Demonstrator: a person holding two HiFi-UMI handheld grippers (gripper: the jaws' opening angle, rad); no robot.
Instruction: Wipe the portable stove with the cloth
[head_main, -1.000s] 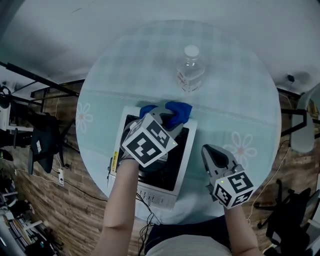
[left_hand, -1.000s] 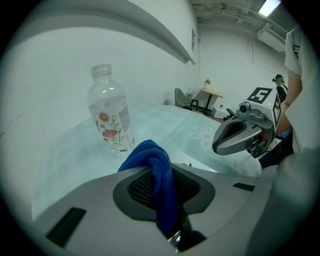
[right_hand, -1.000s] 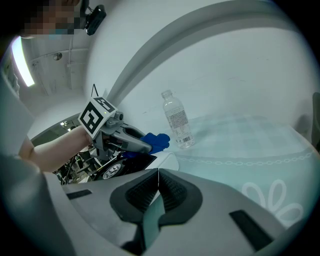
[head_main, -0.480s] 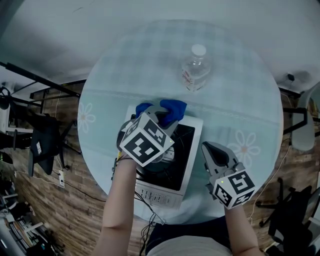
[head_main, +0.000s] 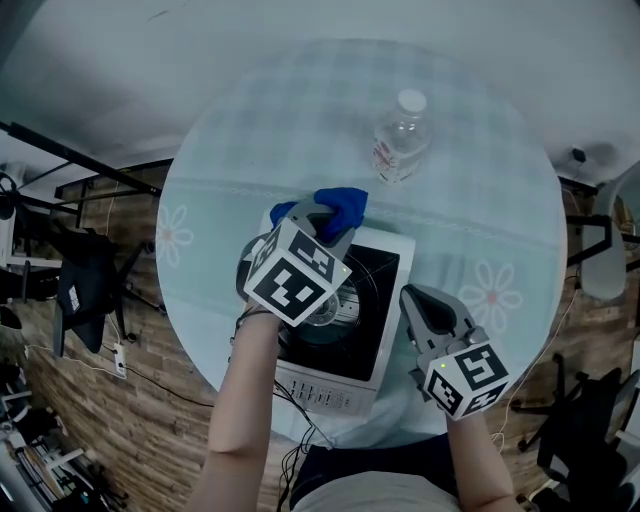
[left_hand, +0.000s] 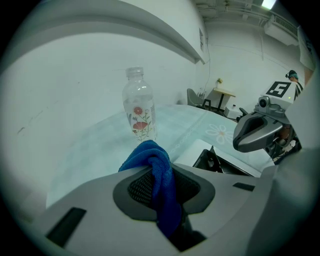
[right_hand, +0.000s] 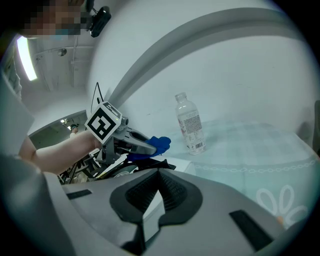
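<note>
The portable stove (head_main: 385, 262) is white with a black burner top and sits near the front of the round table. A blue cloth (head_main: 337, 207) is bunched at the stove's far edge, and my left gripper (head_main: 322, 222) is shut on it. In the left gripper view the cloth (left_hand: 152, 162) hangs between the jaws of the left gripper (left_hand: 161, 186). My right gripper (head_main: 412, 298) meets the stove's right edge. In the right gripper view a white strip of the stove (right_hand: 182, 167) shows in the narrow gap of the right gripper (right_hand: 150, 206), which looks shut on it.
A clear plastic bottle (head_main: 401, 137) stands upright on the table beyond the stove. The round table (head_main: 250, 130) has a pale checked cover with flower prints. Cables hang below the stove's front panel (head_main: 318, 392). Chairs and a wooden floor surround the table.
The left gripper has slid the cloth a little left along the stove's far edge. The right gripper has come up against the stove's right edge, where a gap showed before.
</note>
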